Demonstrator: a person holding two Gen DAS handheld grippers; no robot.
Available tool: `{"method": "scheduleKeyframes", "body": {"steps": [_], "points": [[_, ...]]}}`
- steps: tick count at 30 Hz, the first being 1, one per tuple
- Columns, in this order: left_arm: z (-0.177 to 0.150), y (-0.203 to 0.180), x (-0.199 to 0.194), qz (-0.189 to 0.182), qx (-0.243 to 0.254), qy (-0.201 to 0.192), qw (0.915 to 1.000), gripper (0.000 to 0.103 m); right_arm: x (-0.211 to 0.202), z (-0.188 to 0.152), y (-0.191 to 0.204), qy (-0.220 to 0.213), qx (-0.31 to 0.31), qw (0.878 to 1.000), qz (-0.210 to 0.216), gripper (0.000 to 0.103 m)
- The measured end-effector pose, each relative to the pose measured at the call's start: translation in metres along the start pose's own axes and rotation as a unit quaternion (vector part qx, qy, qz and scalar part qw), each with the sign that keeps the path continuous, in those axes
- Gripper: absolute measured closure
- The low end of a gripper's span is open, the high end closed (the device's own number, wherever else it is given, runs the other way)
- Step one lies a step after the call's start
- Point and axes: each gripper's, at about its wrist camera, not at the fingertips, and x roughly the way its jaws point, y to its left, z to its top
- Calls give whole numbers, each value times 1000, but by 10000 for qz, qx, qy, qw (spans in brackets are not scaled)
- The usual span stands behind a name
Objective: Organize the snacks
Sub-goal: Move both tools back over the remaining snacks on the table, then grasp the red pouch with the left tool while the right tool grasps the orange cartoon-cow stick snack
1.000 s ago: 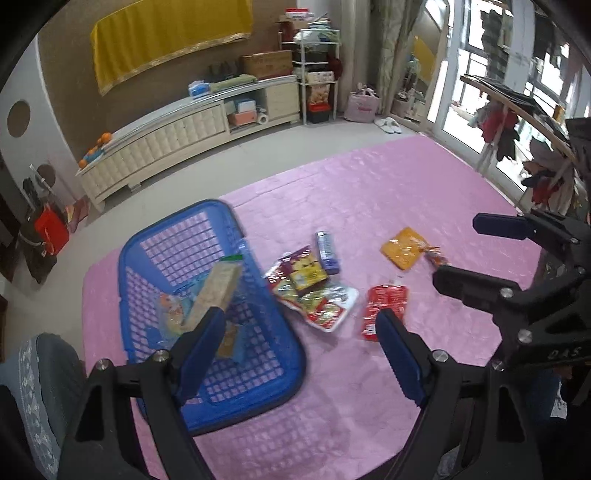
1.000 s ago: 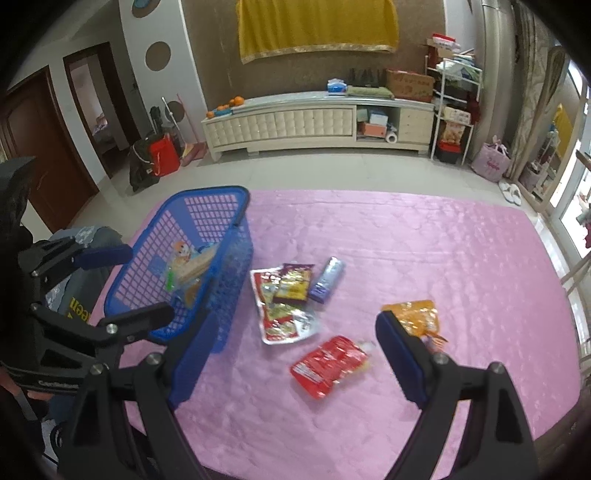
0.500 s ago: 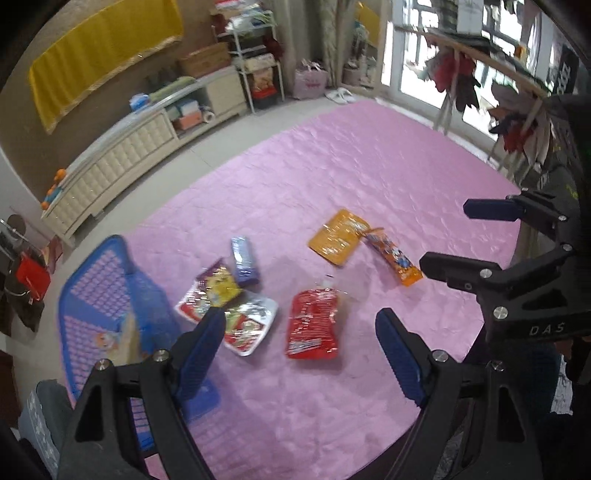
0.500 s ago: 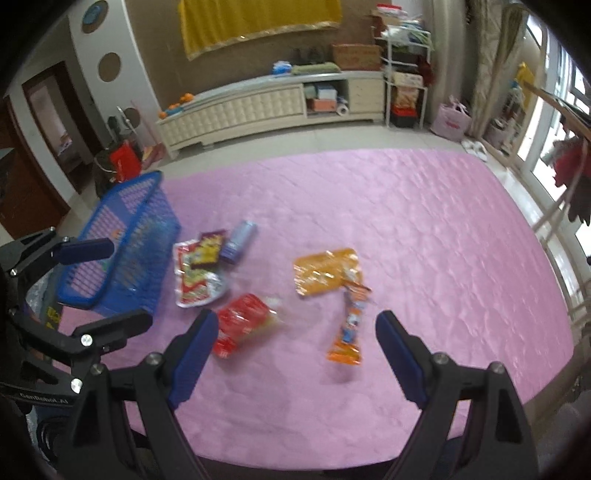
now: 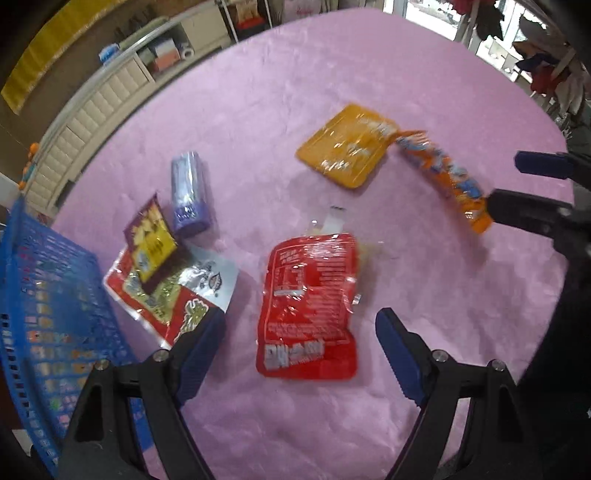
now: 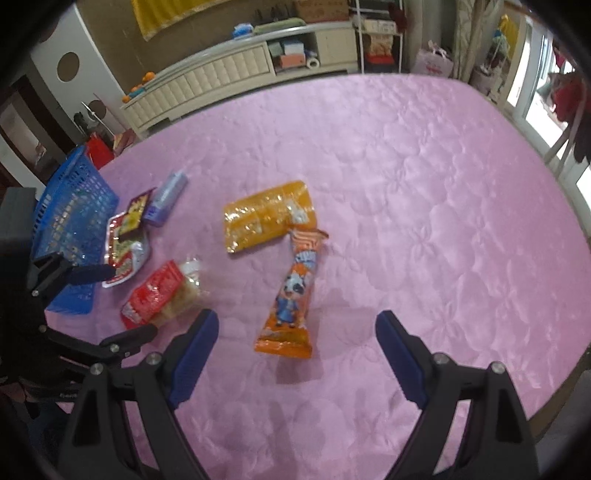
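Six snack packets lie scattered on a pink quilted cover (image 6: 424, 177) that fills most of both views, with a blue plastic lattice basket (image 6: 74, 206) at its left edge. Behind the cover stands a long cream cabinet with padded fronts (image 6: 221, 74), a yellow cloth (image 6: 173, 11) hangs on the brown wall above it, and bright windows show at the right.

Near the basket a small maroon-and-yellow packet (image 5: 153, 243) lies on top of a red-and-silver foil pack (image 5: 173, 295), and a purple foil-wrapped bar (image 5: 188, 194) lies just beside them. A flat orange-yellow pouch (image 6: 267, 214) touches one end of a long orange wrapper printed with a cartoon animal (image 6: 293, 295).

Both tools point steeply down at the cover. The left gripper (image 5: 301, 347) has its blue pads spread wide on either side of a red plastic pouch (image 5: 308, 306), not touching it. The right gripper (image 6: 297, 343) is likewise spread, holding nothing, with the lower end of the long orange wrapper between its pads.
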Motion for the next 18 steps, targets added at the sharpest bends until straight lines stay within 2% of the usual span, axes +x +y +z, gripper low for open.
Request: {"method": "scheduleKeyframes", "body": {"steps": [3, 7, 8, 10, 14, 18], "points": [[6, 7, 15, -103, -95, 146, 9998, 21, 8, 2, -2, 68, 44, 10000, 42, 13], [9, 12, 19, -547, -227, 181, 9981, 22, 14, 3, -4, 75, 126, 9999, 91, 13], [9, 11, 20, -670, -187, 202, 9974, 32, 15, 4, -4, 80, 118, 9999, 91, 13], [8, 9, 22, -664, -107, 328, 9972, 48, 17, 5, -3, 84, 87, 9999, 99, 13], [7, -2, 19, -546, 5, 281, 9981, 55, 25, 6, -2, 141, 110, 9998, 95, 13], [2, -2, 3, -474, -150, 92, 9987, 57, 33, 4, -5, 255, 118, 9996, 42, 13]]}}
